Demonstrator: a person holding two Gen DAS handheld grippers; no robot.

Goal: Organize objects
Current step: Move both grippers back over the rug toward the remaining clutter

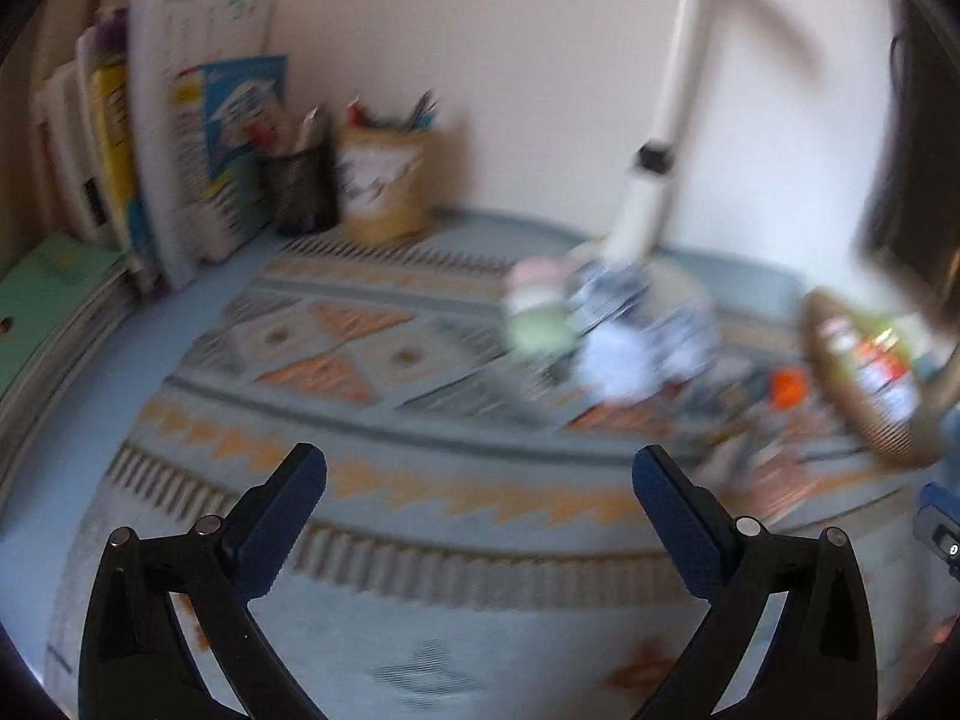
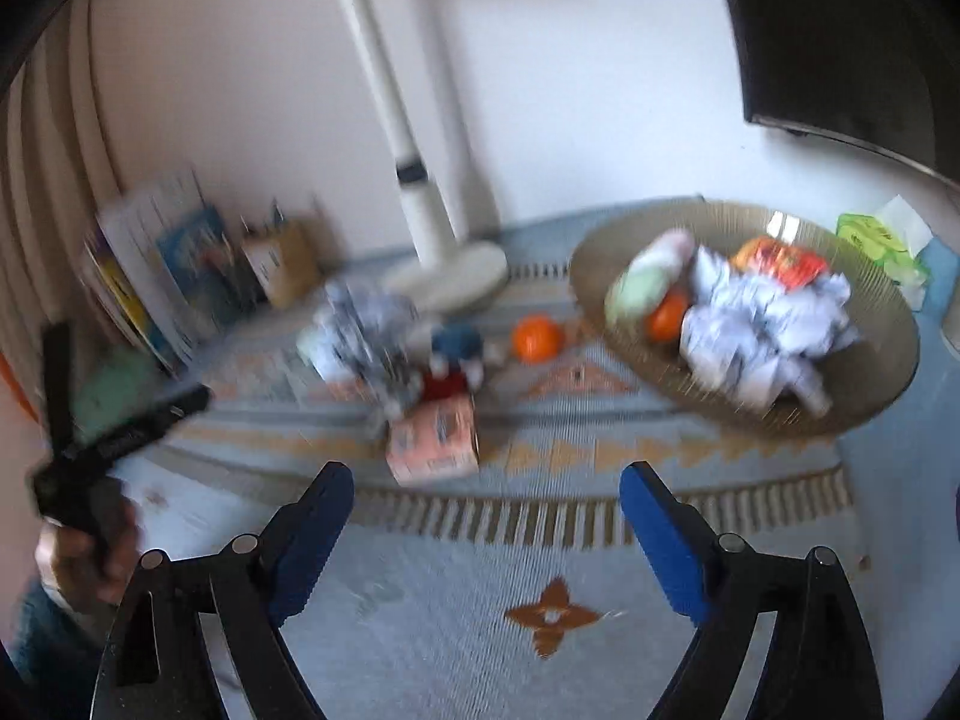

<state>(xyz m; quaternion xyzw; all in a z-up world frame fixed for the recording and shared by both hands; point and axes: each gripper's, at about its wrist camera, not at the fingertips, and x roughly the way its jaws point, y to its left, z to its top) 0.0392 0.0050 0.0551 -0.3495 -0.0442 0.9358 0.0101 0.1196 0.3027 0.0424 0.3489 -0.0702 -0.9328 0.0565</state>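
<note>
**Both jaws wide and empty over the patterned mat**

Blue-padded fingers of the left gripper [image 1: 480, 477] stand spread wide with nothing between them, only the woven mat [image 1: 384, 360] below. Motion blur smears everything ahead: beyond the right-hand finger, a crumpled paper wad [image 1: 624, 360], a pale green and pink bundle [image 1: 537, 312] and an orange ball [image 1: 787, 387] can barely be made out. Beyond those, the wicker basket [image 1: 840, 396] is cut off by the frame edge.

Equally wide and empty, the right gripper [image 2: 486, 483] tilts down toward the mat. Ahead of its left-hand finger lies a small pink carton [image 2: 432, 441], long side running across the view, its print unreadable. Farther on sit a second paper wad [image 2: 366, 324] and a dark blue toy [image 2: 459, 348], too blurred to tell. Ahead of the right-hand finger, the basket's long axis runs slantwise, heaped with crumpled paper [image 2: 762, 324]. Far left, a hand [image 2: 90, 552] holds the other tool, fingers splayed.
</note>
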